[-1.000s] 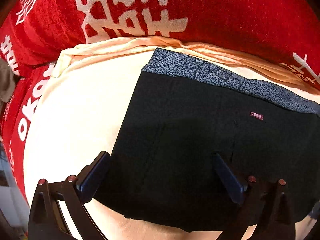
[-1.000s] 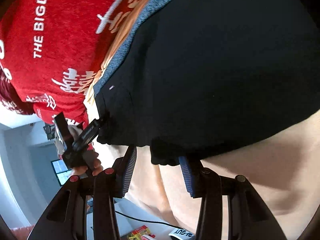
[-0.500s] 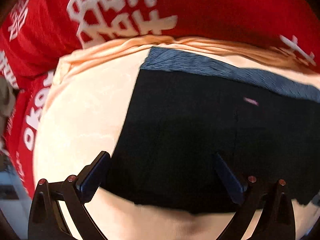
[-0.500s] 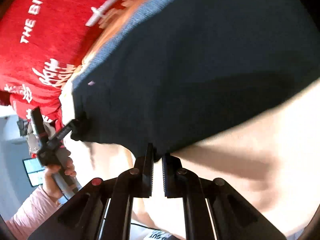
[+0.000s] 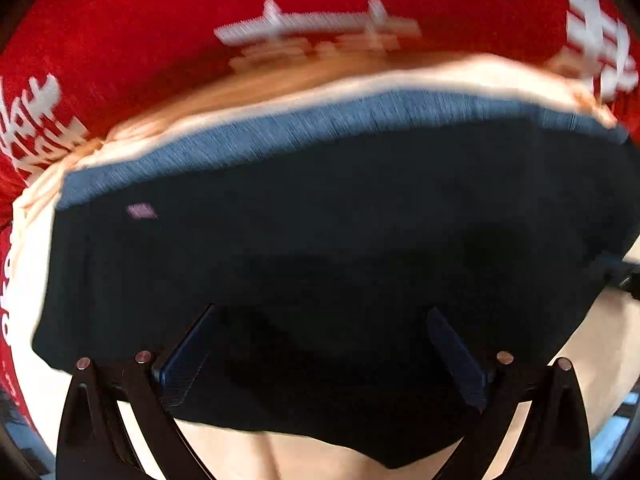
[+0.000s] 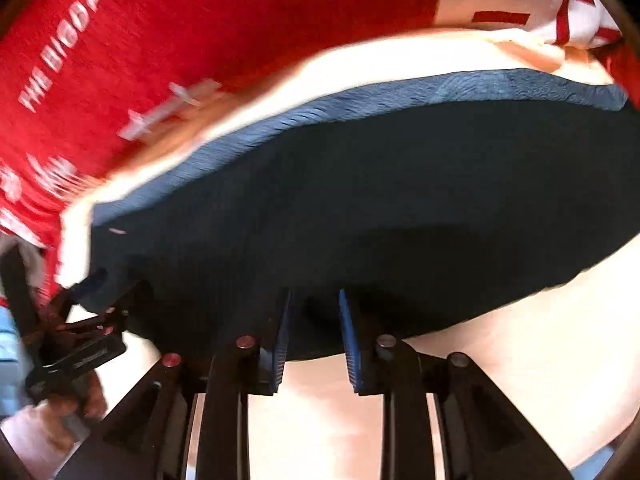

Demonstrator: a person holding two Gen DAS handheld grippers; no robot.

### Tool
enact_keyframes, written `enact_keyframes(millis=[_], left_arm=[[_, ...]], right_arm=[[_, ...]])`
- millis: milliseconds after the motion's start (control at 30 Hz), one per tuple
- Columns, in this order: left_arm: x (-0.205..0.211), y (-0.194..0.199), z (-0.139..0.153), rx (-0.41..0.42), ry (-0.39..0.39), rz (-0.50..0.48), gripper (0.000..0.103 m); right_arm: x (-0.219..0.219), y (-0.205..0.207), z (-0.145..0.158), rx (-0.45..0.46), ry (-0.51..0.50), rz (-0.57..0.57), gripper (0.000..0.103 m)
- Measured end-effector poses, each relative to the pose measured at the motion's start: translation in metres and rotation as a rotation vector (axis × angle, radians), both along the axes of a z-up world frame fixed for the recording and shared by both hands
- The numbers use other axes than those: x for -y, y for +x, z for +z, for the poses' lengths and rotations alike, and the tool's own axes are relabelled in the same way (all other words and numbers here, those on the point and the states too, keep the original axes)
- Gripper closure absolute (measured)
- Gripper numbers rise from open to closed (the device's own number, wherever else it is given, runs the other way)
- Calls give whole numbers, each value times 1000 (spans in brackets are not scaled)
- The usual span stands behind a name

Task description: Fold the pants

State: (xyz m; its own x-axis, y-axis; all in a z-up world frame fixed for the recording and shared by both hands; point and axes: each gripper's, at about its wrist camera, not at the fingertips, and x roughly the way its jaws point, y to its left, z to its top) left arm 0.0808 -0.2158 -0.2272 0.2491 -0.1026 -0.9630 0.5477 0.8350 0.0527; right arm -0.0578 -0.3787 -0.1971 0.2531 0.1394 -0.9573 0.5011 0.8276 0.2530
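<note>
Black pants (image 5: 340, 240) lie flat beneath both grippers. Left gripper (image 5: 320, 344) fingers spread wide; right gripper (image 6: 312, 320) fingers opening over the hem, pinching nothing. Regrip the hem squarely, folding evenly.

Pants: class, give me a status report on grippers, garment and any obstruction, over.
Left gripper open over the pants. Right gripper opening, nothing pinched, at the pants' near edge. Pants flat on the cream sheet. Nothing in the way.

White letters "THE BIGDAY" are showing on the red blanket (image 6: 200, 60); its other white characters and the pants' small label (image 5: 141, 211) are blurring beyond reading.
</note>
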Motion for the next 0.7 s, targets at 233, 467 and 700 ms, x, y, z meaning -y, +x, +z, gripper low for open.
enact_keyframes(millis=[233, 467, 700], left_arm=[[-9, -13, 5, -10, 3, -14, 0], [-13, -4, 17, -47, 11, 2, 0], [-43, 18, 44, 73, 42, 13, 0]], right_arm=[[-8, -23, 0, 17, -4, -1, 79], [-5, -32, -5, -71, 46, -73, 75], [-13, -17, 19, -16, 47, -38, 75]])
